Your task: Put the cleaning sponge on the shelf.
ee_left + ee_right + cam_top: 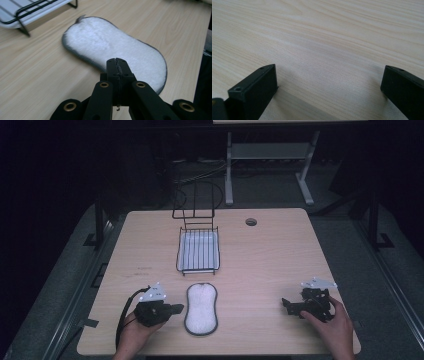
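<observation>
At the lower left of the high view, the left gripper (176, 308) rests on the pale wooden table (270, 255), jaws clenched together on nothing, tips just beside the left edge of the white fluffy oblong pad with a dark rim (201, 308). Above the pad, at frame centre, stands the black wire rack over a white tray (198, 251), apart from it. Bare wood stretches rightward to the right gripper (286, 304), jaws spread wide over bare tabletop, near the table's right edge.

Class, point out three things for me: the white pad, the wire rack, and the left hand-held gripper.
white pad (201, 308): high view, middle of its fluffy top.
wire rack (198, 251): high view, bars over its white tray.
left hand-held gripper (117, 62): left gripper view, tips of its closed black jaws.
</observation>
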`<state>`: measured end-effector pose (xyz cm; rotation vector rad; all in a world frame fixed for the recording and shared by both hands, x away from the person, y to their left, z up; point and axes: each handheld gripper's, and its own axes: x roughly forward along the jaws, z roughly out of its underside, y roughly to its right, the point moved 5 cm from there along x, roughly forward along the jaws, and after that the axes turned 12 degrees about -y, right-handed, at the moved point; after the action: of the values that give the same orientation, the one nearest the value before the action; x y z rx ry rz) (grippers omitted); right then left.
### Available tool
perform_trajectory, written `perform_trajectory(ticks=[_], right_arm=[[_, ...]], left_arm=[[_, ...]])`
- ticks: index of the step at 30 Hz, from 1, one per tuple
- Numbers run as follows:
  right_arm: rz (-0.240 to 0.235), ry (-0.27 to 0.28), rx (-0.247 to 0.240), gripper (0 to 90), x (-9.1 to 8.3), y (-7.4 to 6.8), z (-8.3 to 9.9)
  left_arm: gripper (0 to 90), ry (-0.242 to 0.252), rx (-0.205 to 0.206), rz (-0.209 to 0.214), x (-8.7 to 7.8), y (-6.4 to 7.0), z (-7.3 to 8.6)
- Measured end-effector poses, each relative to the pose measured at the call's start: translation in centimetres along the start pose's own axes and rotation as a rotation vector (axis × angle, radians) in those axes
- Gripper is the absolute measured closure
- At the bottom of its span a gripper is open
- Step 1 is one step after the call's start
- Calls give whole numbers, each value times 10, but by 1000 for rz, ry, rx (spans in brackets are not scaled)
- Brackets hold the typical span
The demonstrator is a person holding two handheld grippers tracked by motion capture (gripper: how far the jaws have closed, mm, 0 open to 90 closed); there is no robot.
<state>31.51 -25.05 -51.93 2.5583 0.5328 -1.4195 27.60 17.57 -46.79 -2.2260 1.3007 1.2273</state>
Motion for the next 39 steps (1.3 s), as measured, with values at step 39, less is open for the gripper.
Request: perform_trajectory(ticks=[39], right_arm=[[0, 0, 0, 2, 0, 0, 0]], left_arm=[[898, -80, 78, 162, 48, 42, -17]])
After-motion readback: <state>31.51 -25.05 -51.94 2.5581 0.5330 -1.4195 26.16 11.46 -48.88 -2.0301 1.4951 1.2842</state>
